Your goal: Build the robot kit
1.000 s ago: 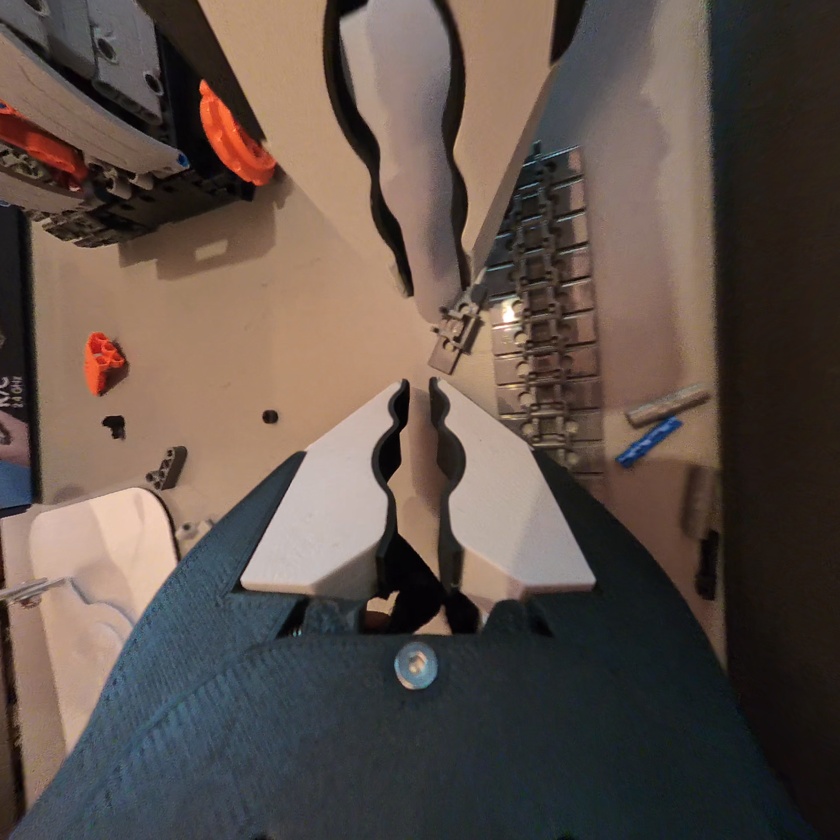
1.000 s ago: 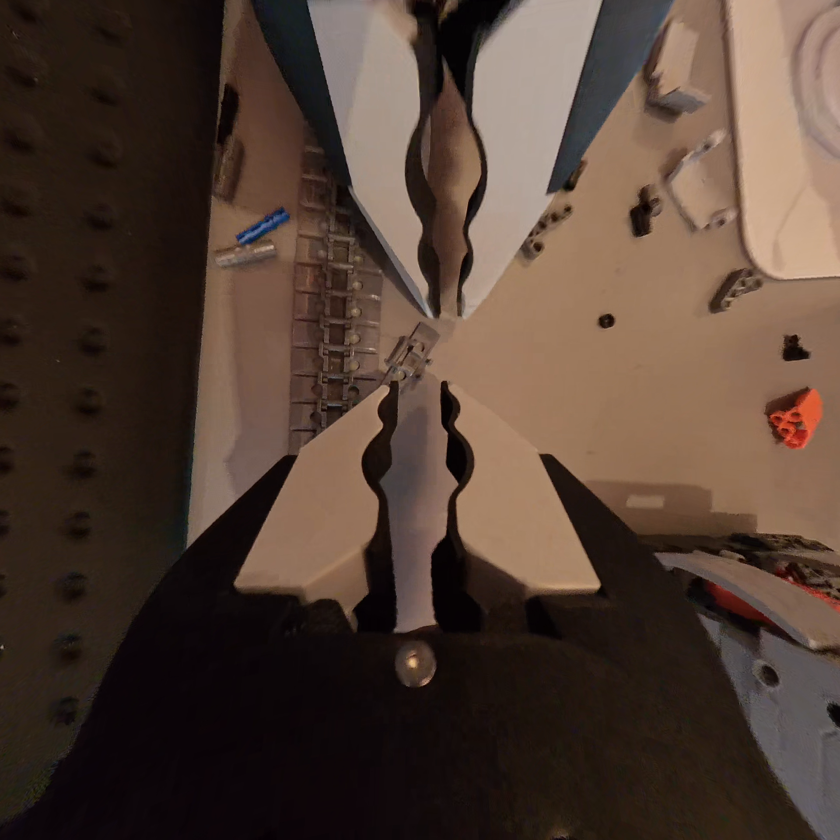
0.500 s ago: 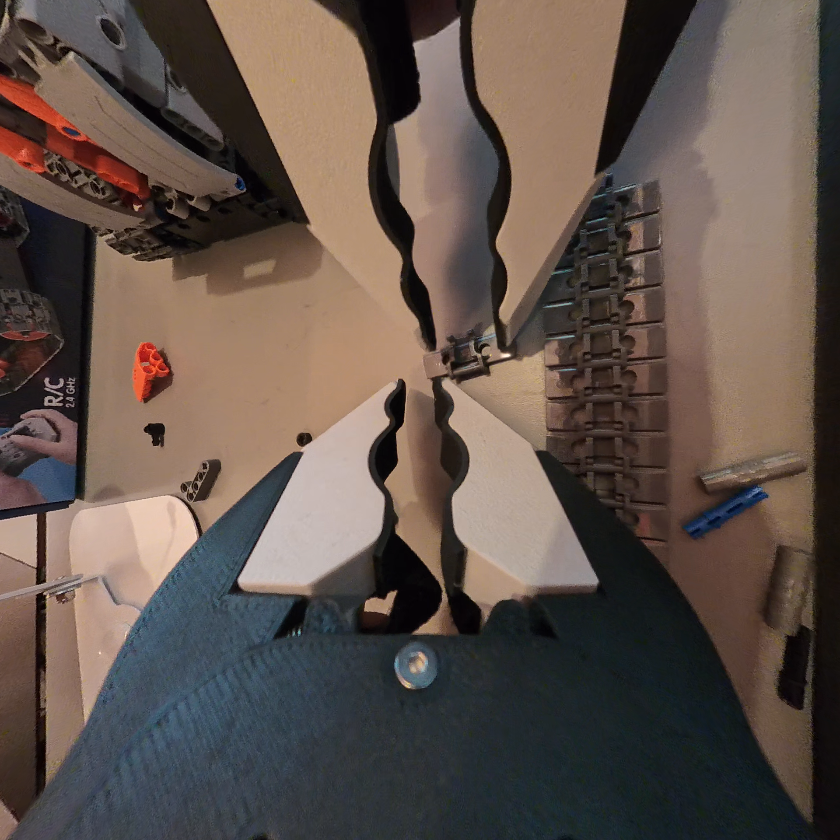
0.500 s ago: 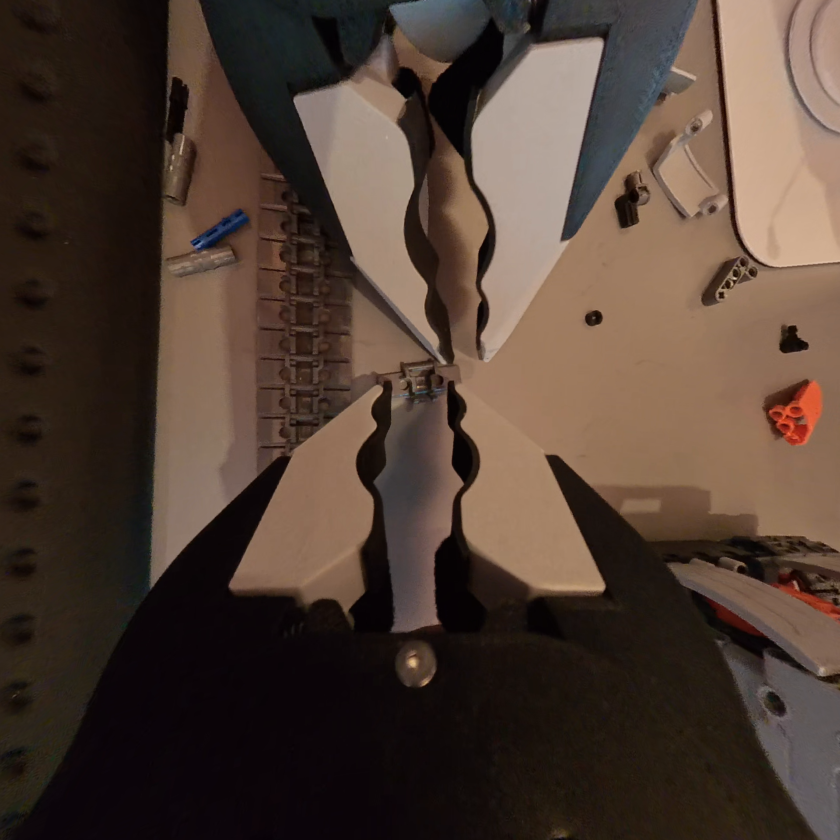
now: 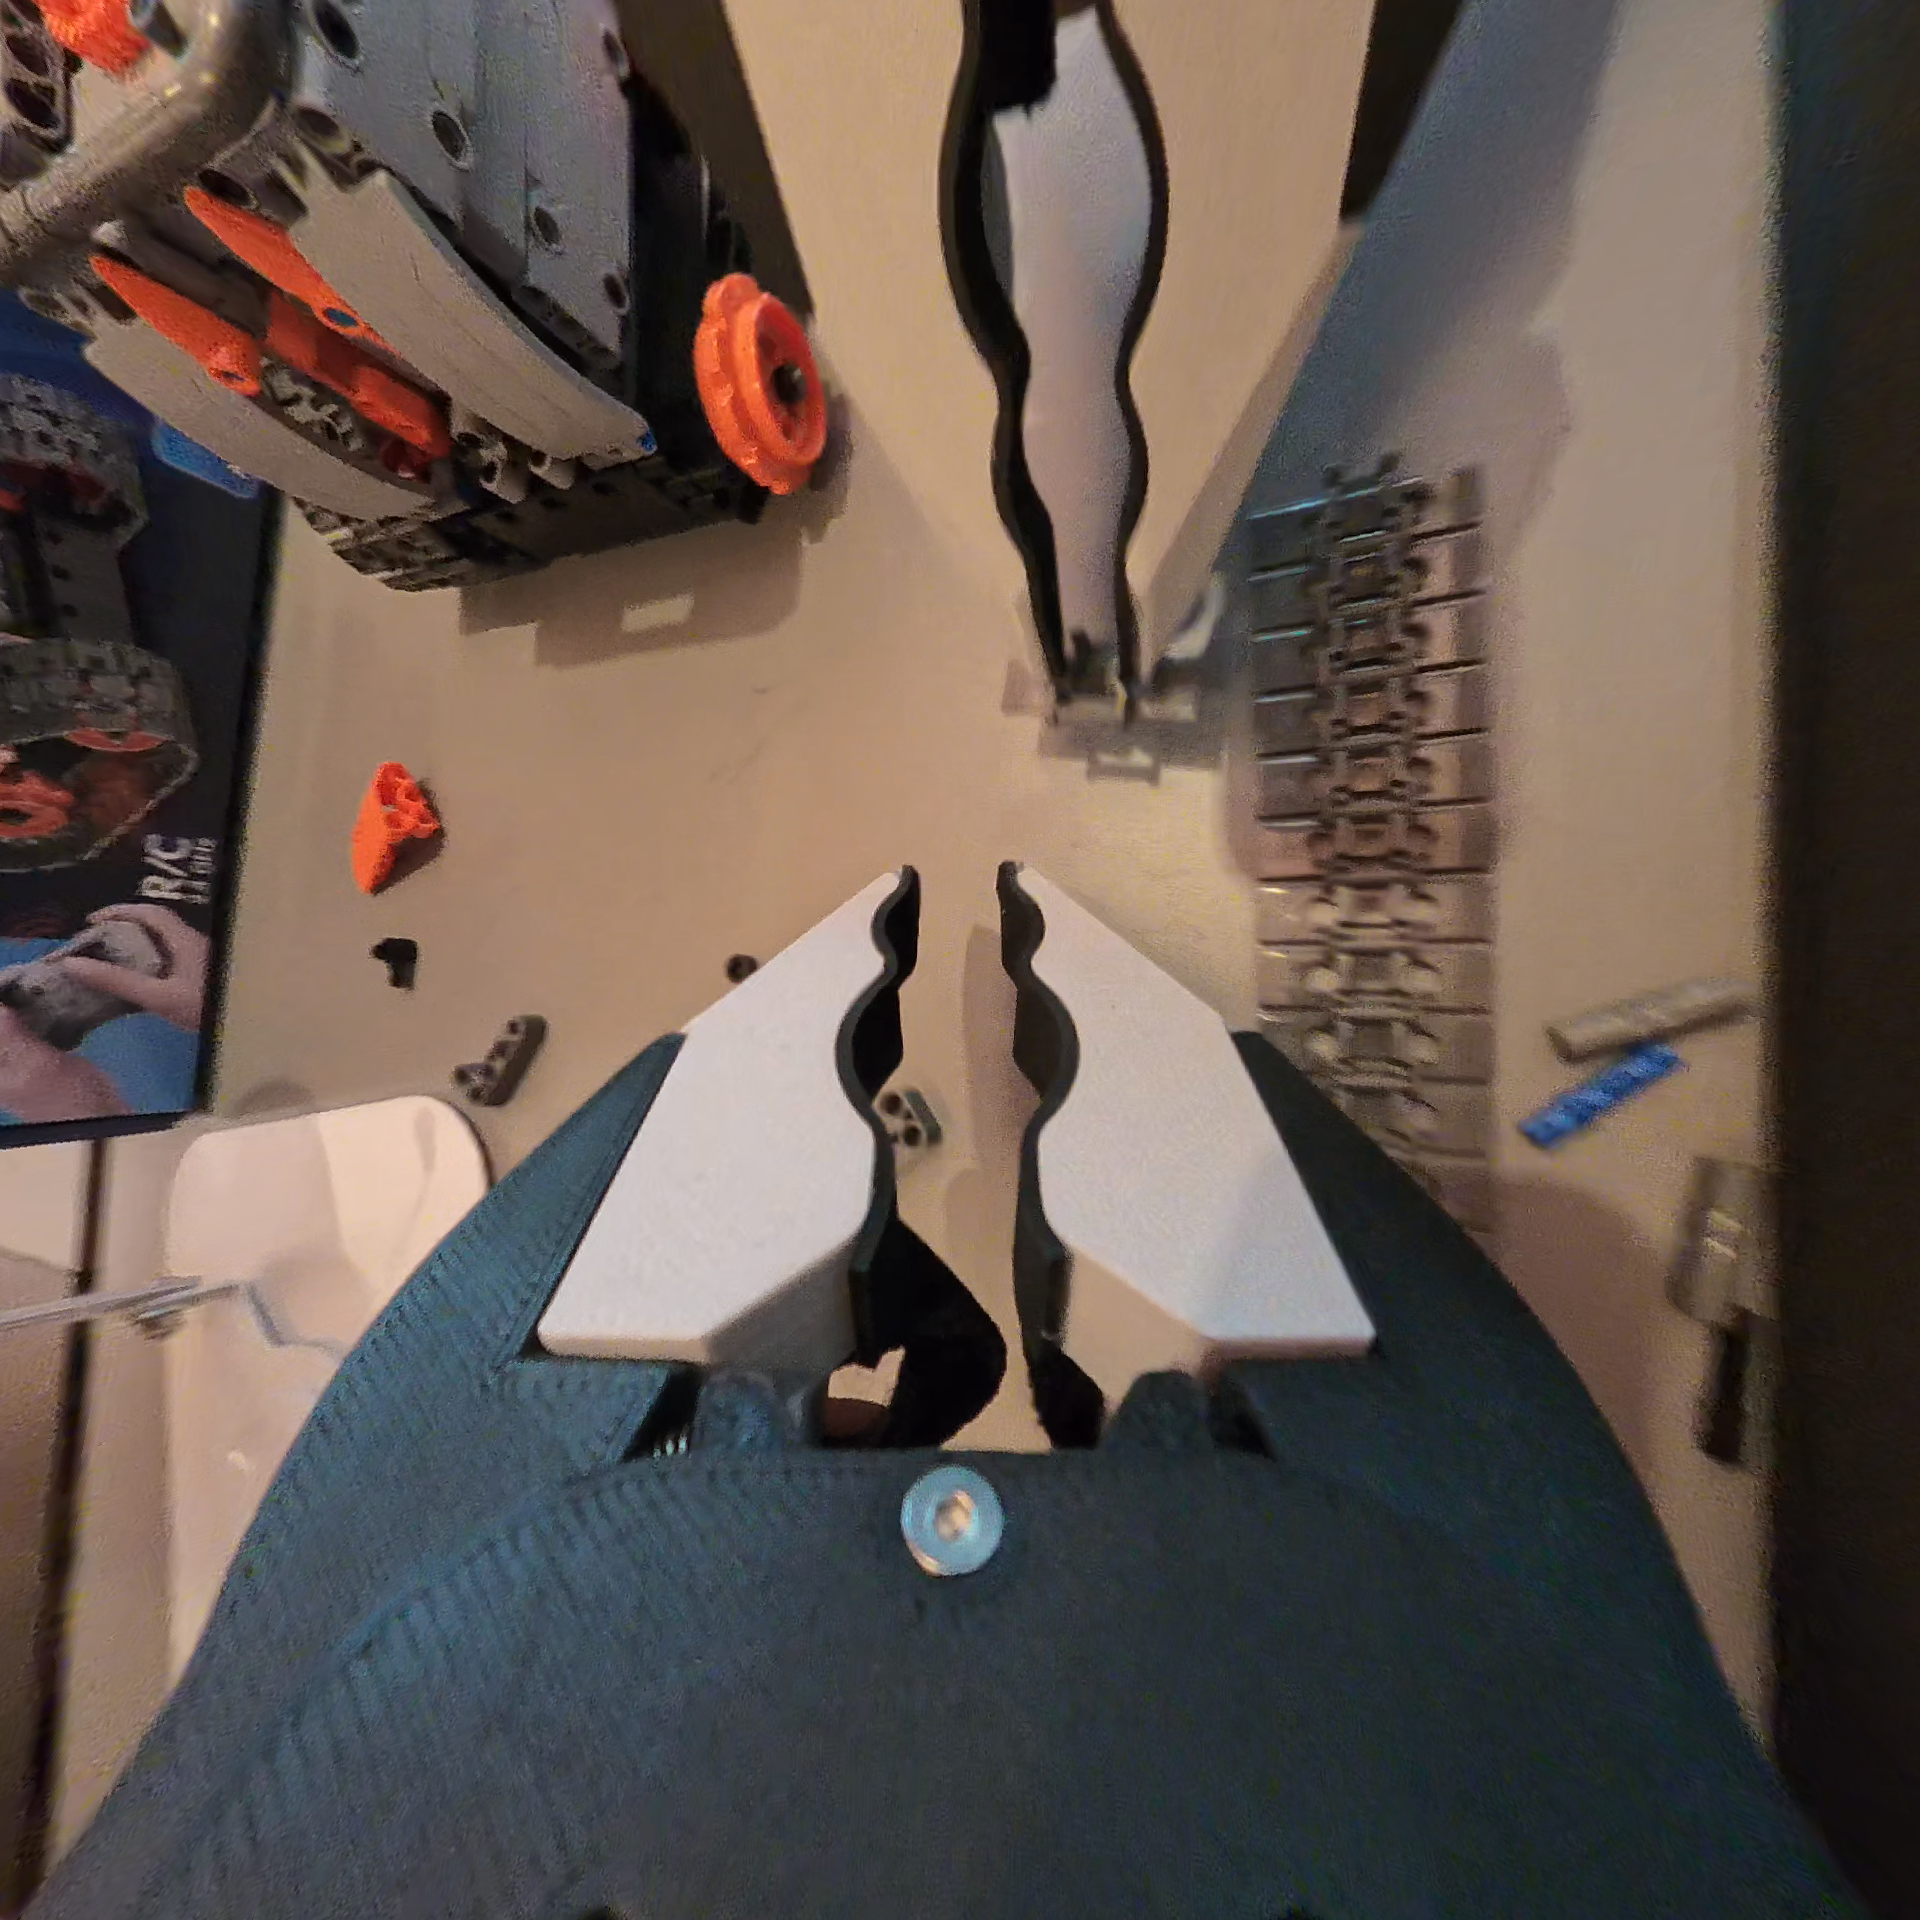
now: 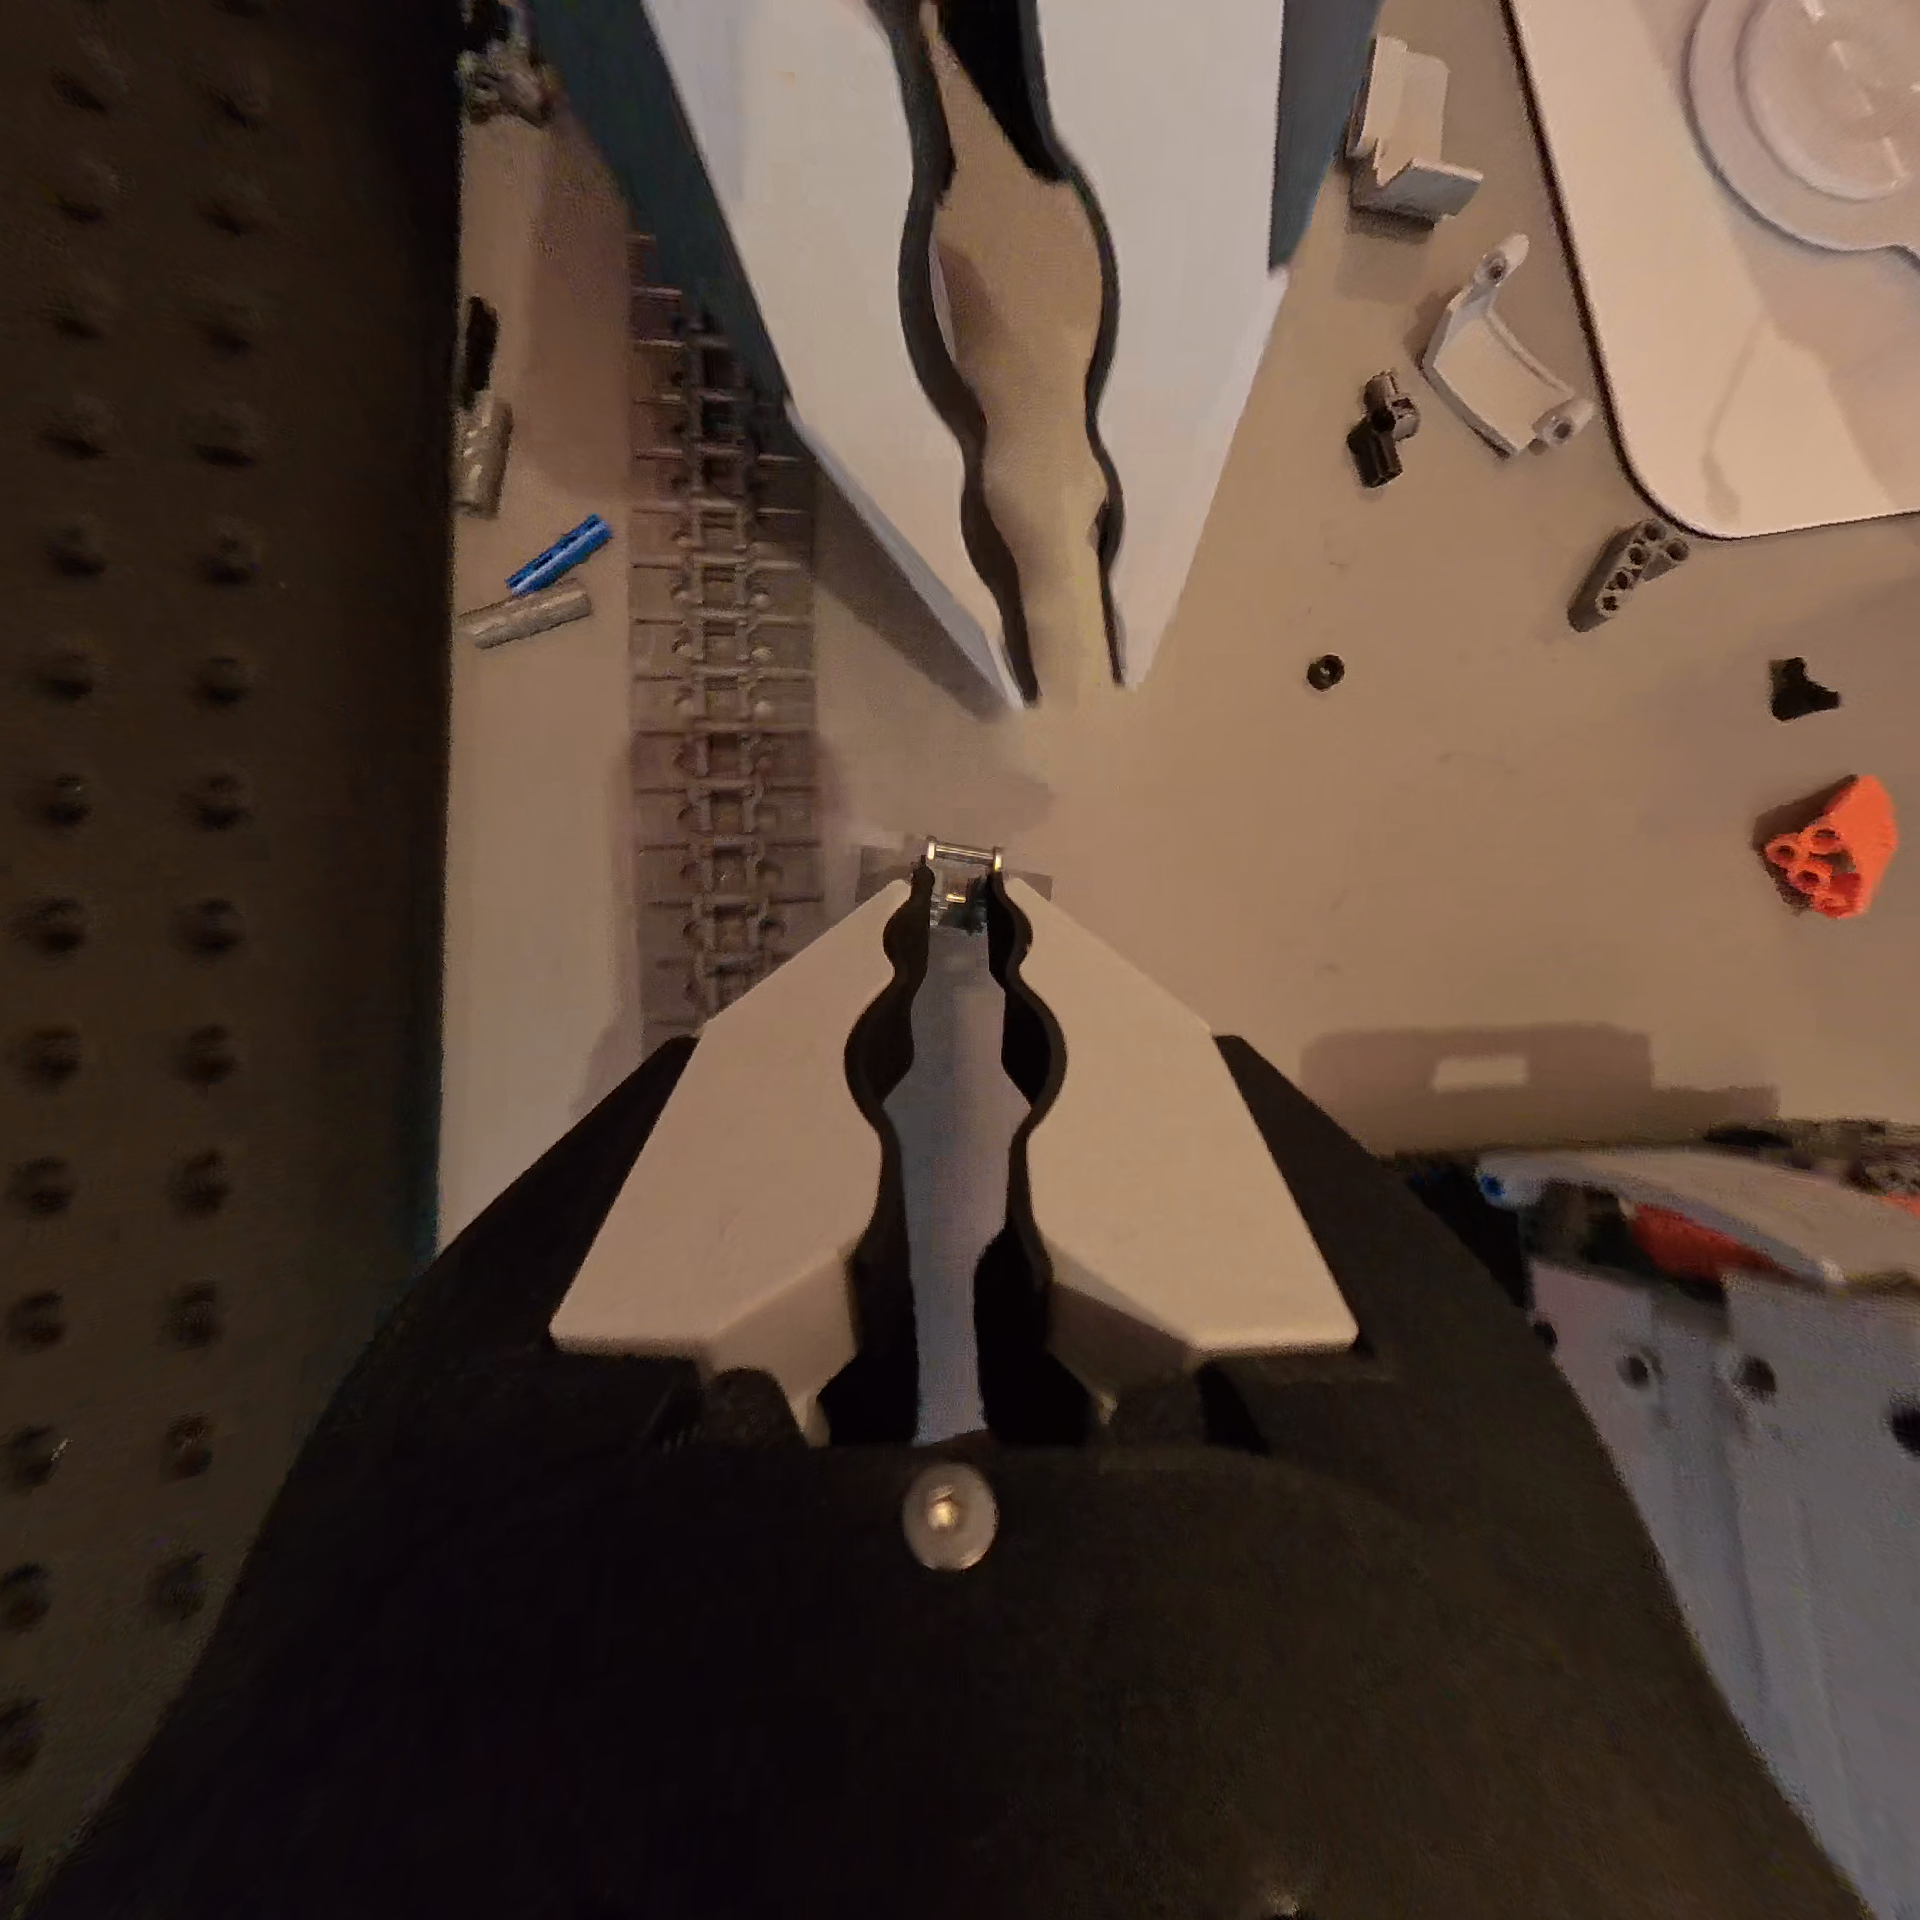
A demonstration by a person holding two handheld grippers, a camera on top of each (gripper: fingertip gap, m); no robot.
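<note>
My right gripper [image 6: 956, 883] is shut on a small grey track link [image 6: 961, 854], pinched at its fingertips just above the tan table. A long grey track strip [image 6: 727, 779] lies flat just left of it. In the left wrist view the right gripper [image 5: 1096, 665] reaches in from the top with the link [image 5: 1117, 743] beside the strip [image 5: 1361, 779]. My left gripper [image 5: 956, 883] is narrowly open and empty, facing the right one across a gap. It comes in from the top in the right wrist view [image 6: 1070, 686].
A grey and orange brick-built vehicle [image 5: 468, 343] stands far left. An orange piece [image 5: 393, 826], small dark pieces, a blue pin [image 5: 1600, 1091] and a grey connector [image 5: 1652, 1013] lie loose. A white tray [image 5: 312, 1247] and a printed box [image 5: 83, 831] are left. A dark studded plate [image 6: 208, 831] borders the table. The left gripper's tips are roughly 4 cm from the right gripper's.
My right gripper has closed on the track link that lay between the two grippers' tips. The grippers have drawn apart, and the left one has opened slightly.
</note>
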